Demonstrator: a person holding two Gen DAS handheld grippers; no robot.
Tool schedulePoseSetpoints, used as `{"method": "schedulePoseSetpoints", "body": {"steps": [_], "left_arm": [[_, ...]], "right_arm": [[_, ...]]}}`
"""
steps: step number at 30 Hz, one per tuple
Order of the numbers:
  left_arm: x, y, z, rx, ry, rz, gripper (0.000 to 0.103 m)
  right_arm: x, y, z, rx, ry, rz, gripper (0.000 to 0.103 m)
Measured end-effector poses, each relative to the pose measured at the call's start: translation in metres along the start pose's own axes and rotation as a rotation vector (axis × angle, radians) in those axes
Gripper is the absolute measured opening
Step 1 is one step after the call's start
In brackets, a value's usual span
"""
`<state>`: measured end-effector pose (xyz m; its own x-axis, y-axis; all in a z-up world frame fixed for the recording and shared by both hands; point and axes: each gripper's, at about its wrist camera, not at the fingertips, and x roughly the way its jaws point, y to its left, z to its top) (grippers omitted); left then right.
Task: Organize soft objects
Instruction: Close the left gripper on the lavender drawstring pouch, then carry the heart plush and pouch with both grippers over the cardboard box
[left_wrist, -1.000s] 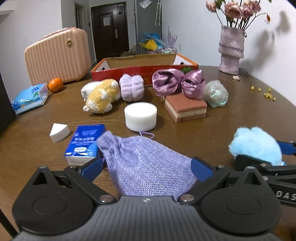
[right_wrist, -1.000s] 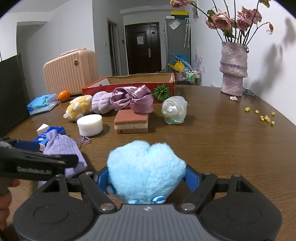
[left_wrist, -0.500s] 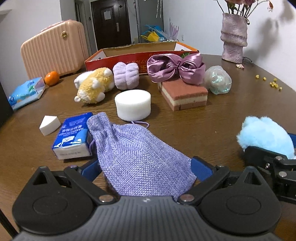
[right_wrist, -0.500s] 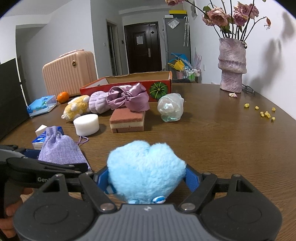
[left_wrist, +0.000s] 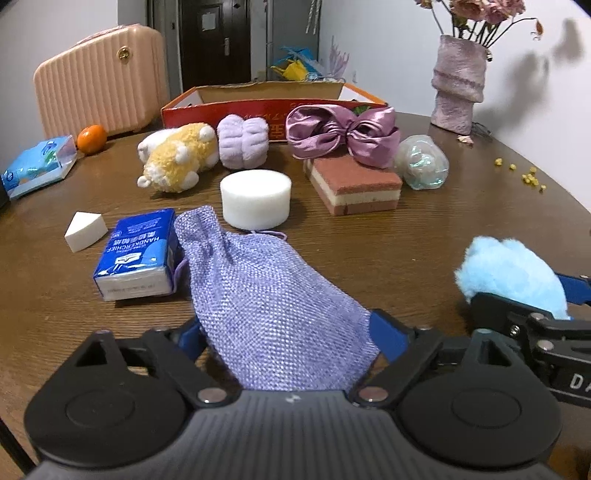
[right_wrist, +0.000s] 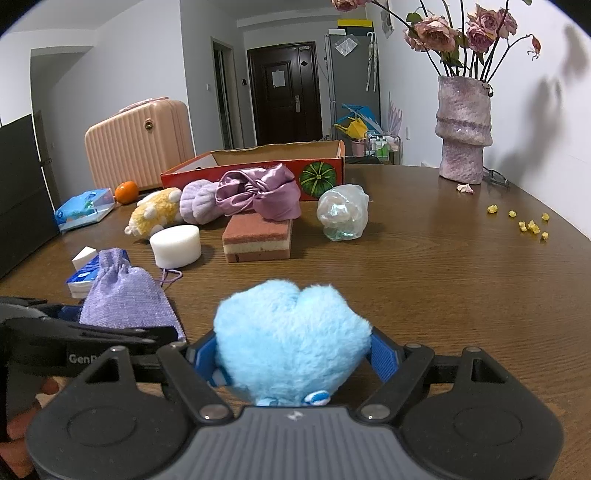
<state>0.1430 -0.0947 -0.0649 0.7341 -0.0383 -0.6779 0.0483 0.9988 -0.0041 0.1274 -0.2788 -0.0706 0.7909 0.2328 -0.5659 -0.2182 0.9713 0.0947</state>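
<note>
The left gripper (left_wrist: 284, 332) still pinches the purple pouch (left_wrist: 266, 295), now nearer the box (left_wrist: 273, 99); the right gripper (right_wrist: 291, 354) keeps squeezing the blue plush (right_wrist: 291, 339).

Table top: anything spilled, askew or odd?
Yes. Small yellow crumbs lie scattered loose on the table at right, and a fallen petal lies by the vase. The plush toy lies tipped on its side. Nothing looks damaged.

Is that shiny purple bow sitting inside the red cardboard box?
No, the purple bow lies on the table in front of the red box, partly resting on the layered sponge.
</note>
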Motion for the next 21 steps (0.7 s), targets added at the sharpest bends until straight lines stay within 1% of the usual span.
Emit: {"method": "schedulePoseSetpoints", "body": {"steps": [1,2,4,10,13,21], "left_arm": [[-0.001,-0.001,-0.001,0.005,-0.004,-0.001,0.077],[-0.003,-0.001,-0.001,0.009,-0.009,-0.001,0.074],[-0.006,0.000,-0.003,0.014,-0.015,-0.009,0.064],[-0.013,0.002,-0.005,0.027,-0.032,-0.043,0.047],[-0.017,0.005,-0.004,0.034,-0.042,-0.058,0.043],[-0.037,0.011,0.001,0.056,-0.112,-0.097,0.041]], "right_arm": [[-0.001,0.001,0.000,-0.001,-0.001,-0.001,0.080],[-0.002,0.002,0.000,-0.002,-0.002,-0.003,0.080],[-0.004,0.004,0.001,-0.006,-0.005,-0.006,0.080],[-0.010,0.011,0.003,-0.018,-0.010,-0.013,0.080],[-0.013,0.014,0.005,-0.023,-0.014,-0.018,0.080],[-0.017,0.020,0.011,-0.034,-0.033,-0.040,0.080]]}}
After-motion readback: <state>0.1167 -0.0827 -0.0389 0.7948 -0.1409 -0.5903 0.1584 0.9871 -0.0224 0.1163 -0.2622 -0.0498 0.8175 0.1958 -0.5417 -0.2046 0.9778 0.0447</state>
